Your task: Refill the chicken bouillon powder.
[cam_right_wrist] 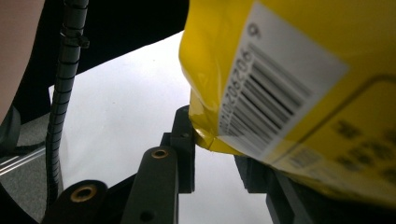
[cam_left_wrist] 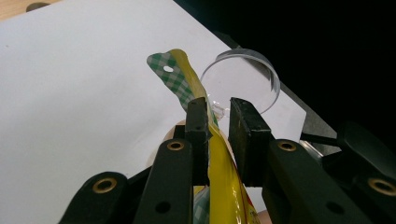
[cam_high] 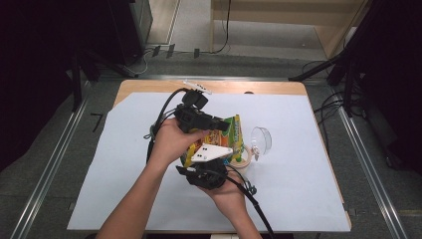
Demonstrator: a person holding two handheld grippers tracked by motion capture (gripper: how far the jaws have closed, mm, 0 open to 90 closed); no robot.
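A yellow snack bag (cam_high: 234, 132) with a green-checked top seal stands tilted at the middle of the table between both grippers. My left gripper (cam_high: 220, 124) comes in from the far left. In the left gripper view its jaws (cam_left_wrist: 215, 126) are closed on the bag (cam_left_wrist: 222, 186) just below the seal. My right gripper (cam_high: 209, 157), with a grey plate on top, holds the bag from the near side. In the right gripper view the barcode corner of the bag (cam_right_wrist: 299, 70) sits between the jaws (cam_right_wrist: 217, 144), against one jaw and covering the other.
A clear plastic cup (cam_high: 261, 139) lies on its side just right of the bag, also in the left gripper view (cam_left_wrist: 243, 79). A tan tape roll (cam_high: 242, 160) sits beside the right hand. White paper (cam_high: 298, 189) covers the wooden table (cam_high: 149, 87).
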